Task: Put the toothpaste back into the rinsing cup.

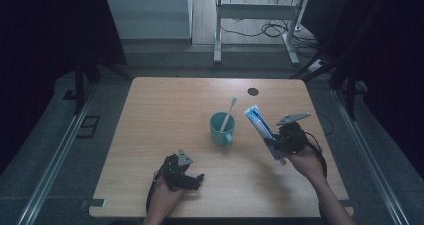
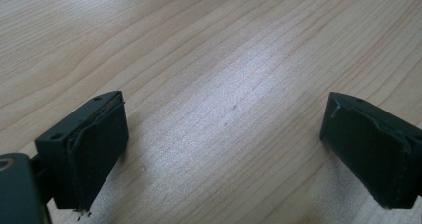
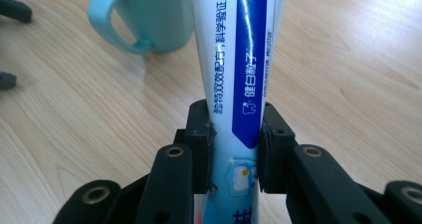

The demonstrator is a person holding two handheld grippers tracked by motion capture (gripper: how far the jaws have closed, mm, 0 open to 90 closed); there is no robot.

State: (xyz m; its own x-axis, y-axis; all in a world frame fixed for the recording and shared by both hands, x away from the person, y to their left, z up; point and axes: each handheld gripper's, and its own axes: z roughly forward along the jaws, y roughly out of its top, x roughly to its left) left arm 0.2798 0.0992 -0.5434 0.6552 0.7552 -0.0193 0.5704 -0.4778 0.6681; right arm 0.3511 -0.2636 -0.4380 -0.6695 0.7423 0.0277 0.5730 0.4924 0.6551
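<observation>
The right tongs [image 1: 274, 147] are clamped on a toothpaste tube [image 1: 260, 125] — both pads press the tube's flat sides near its lower end, and in the right gripper view the tube [image 3: 239, 69] rises straight up out of the jaws, white and pale blue with a dark blue stripe. In the high view the tube slants up and away from these tongs, its broad crimped end farthest from them and clear of the desk [image 1: 165, 110].

Just beyond the tube's far end, toward the middle of the desk, stands a teal mug [image 1: 221, 128] with a toothbrush [image 1: 229, 114] leaning in it; seen from the right tongs, the mug [image 3: 144, 20] sits behind the tube, its handle turned to the view's left.

The left tongs [image 1: 194, 181] rest low at the near side of the desk, well apart from the mug and tube. Their jaws stand wide apart with nothing between them — only bare wood shows between the pads [image 2: 99, 149].
</observation>
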